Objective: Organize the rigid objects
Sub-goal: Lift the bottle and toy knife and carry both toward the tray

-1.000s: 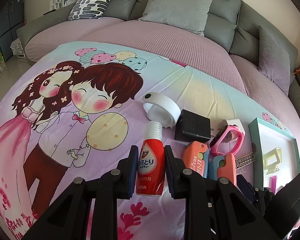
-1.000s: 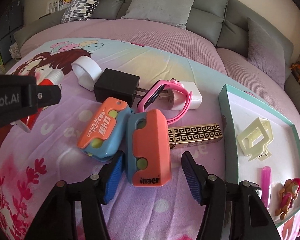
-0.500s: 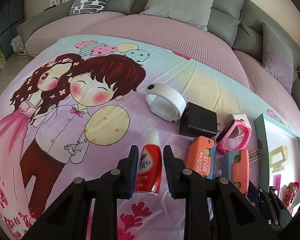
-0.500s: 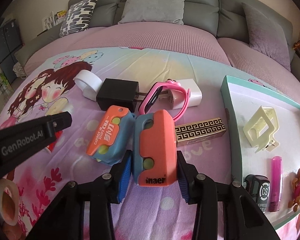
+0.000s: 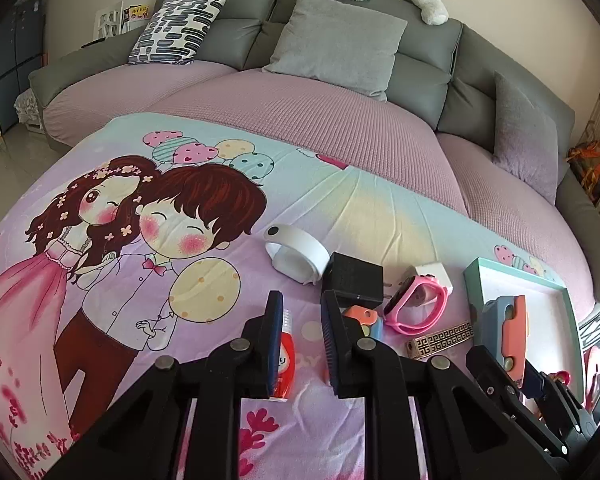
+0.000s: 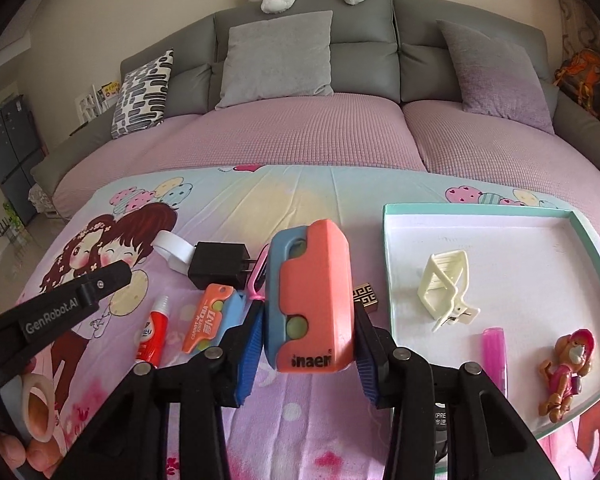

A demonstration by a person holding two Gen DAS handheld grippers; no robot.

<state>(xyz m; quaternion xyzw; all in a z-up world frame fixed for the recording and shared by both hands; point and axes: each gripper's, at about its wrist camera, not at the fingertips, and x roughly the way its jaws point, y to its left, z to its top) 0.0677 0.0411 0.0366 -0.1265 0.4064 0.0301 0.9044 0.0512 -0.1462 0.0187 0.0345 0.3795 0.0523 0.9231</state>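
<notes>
The right gripper (image 6: 308, 320) is clamped on the orange-and-blue toy (image 6: 312, 280), its jaws having just been closing on it, and the toy hangs clear of the cartoon bedsheet (image 6: 300, 200), just left of the teal-rimmed tray (image 6: 480, 210), where it most likely belongs. The main risk is the grip itself: the blue pads press only on the lower flanks of a smooth plastic shell, with most of the body standing out beyond them, so a quick swing or a roll of the wrist could let it pivot or slide out and fall among the things below it, such as the gold patterned box (image 6: 366, 298). A second risk is the tray's raised rim; if the carry runs too low, the toy could knock the near wall and shove the whole tray along the soft sheet. Inside, the cream hair clip (image 6: 446, 284), the pink stick (image 6: 494, 352) and the little figure (image 6: 568, 364) fill the near half, so a careless drop could land on one of them and leave the toy tilted; the bare far part looks safer. The left gripper (image 5: 302, 308) has its jaws drawn in to their narrowest and holds nothing; the red tube (image 6: 153, 330) lies on the sheet beneath it, and a low pass there could roll it into the second orange-and-blue toy (image 6: 210, 318) just beside it
</notes>
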